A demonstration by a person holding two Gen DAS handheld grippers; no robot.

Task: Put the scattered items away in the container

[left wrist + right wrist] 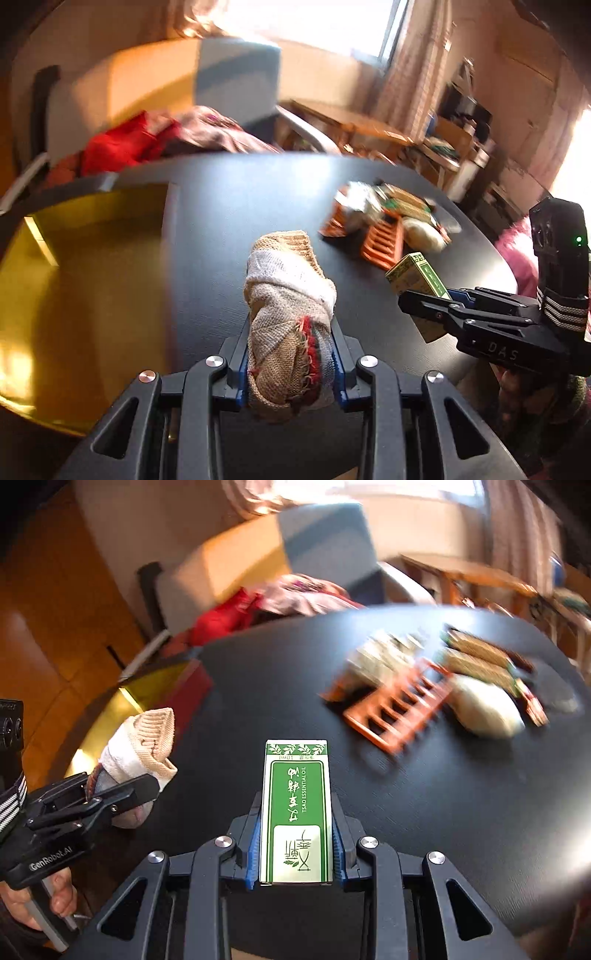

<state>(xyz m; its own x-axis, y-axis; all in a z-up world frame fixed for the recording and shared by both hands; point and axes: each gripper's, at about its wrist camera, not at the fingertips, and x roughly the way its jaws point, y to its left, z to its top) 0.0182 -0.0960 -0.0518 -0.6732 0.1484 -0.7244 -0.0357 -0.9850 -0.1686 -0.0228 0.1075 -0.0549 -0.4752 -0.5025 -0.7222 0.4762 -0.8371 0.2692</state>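
Fabric is clamped between the blue pads of the left gripper [291, 354]: a rolled beige-and-white sock bundle [288, 295] with a frayed red edge is held lifted over the black table [229, 229], its far end pointing away from the camera. To the left of it, at the table's left edge, a gold-lined container [85, 266] is seen, with a red outer wall visible in the right wrist view [192, 686].

A green-and-white essential oil box [295, 812] is gripped flat between the pads of the right gripper [295, 842], its printed face turned up and its far end reaching past the fingertips. In the left wrist view the same box [417, 273] is seen at the right, held in the right gripper [436, 306] above the table.

Farther off, on the far right part of the table, a blurred pile is left: an orange slatted rack [399, 709], a white rounded object [484, 712], crumpled packets [384, 653] and woven tan pieces [480, 653]. These lie close together, some touching. Beyond the table's far left edge, red and pink cloth [147, 136] is heaped on a chair.
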